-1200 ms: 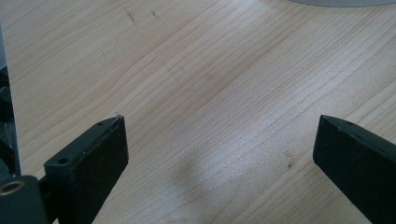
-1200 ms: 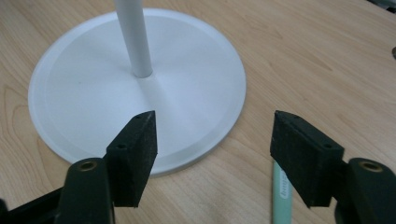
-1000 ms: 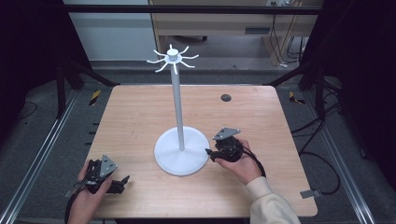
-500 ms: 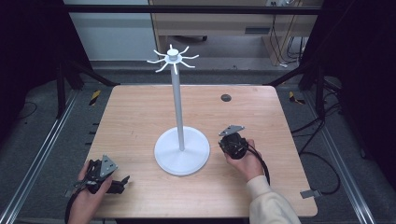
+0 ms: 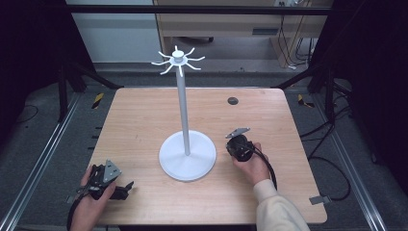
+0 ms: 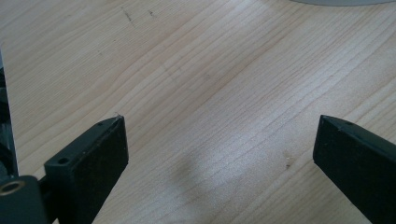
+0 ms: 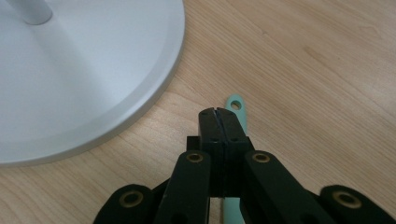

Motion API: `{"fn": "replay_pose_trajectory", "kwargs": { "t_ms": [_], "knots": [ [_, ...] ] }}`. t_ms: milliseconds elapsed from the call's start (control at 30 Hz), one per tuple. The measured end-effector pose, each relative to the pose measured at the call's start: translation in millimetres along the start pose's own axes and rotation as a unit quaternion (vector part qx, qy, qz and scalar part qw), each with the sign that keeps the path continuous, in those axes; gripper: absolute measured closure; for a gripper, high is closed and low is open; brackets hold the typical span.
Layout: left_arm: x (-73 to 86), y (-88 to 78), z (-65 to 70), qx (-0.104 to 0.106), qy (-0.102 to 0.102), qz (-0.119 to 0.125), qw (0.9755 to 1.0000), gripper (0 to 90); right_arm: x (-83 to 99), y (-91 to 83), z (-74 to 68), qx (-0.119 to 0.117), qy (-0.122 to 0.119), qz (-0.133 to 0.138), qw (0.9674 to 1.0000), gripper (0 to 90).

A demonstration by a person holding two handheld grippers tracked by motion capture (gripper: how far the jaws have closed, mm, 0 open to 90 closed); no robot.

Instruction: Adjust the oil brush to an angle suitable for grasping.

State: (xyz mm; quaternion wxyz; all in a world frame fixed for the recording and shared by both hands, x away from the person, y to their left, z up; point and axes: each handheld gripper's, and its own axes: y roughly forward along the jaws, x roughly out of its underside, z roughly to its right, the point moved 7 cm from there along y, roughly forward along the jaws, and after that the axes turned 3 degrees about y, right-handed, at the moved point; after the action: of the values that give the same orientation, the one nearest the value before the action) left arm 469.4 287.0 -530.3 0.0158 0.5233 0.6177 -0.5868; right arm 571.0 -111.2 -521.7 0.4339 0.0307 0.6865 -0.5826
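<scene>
Since the earlier frame, the right gripper [image 5: 239, 144] has pulled right, off the stand [image 5: 187, 155], its jaws just closing. Lower left, the left gripper [image 5: 109, 182] rests. Its jaws gape over bare table [image 6: 210, 93]. Right jaws clenched above a mint handle [image 7: 236, 106], grip uncertain.

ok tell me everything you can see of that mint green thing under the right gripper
The mint green handle looks like smooth plastic: a slim, flat strip with a rounded end pierced by a small hanging hole. It lies flat on the wooden table, just off the white stand base, not touching it. The shut right gripper covers most of it; whether it is gripped is unclear.
</scene>
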Motion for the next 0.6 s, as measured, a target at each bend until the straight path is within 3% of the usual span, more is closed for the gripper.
{"fn": "replay_pose_trajectory", "kwargs": {
  "t_ms": [267, 600],
  "knots": [
    [-0.1, 0.0, 0.5, 0.001, 0.000, 0.000, 1.0000, 2.8, 4.8, 14.1, 2.6, 0.008, -0.003, -0.025, 0.9997, 90.0],
    [0.0, -0.4, 0.3, 0.000, 0.003, -0.002, 1.0000, 2.8, 6.1, 16.2, 3.8, 0.020, -0.005, -0.038, 0.9991, 90.0]
  ]
}}
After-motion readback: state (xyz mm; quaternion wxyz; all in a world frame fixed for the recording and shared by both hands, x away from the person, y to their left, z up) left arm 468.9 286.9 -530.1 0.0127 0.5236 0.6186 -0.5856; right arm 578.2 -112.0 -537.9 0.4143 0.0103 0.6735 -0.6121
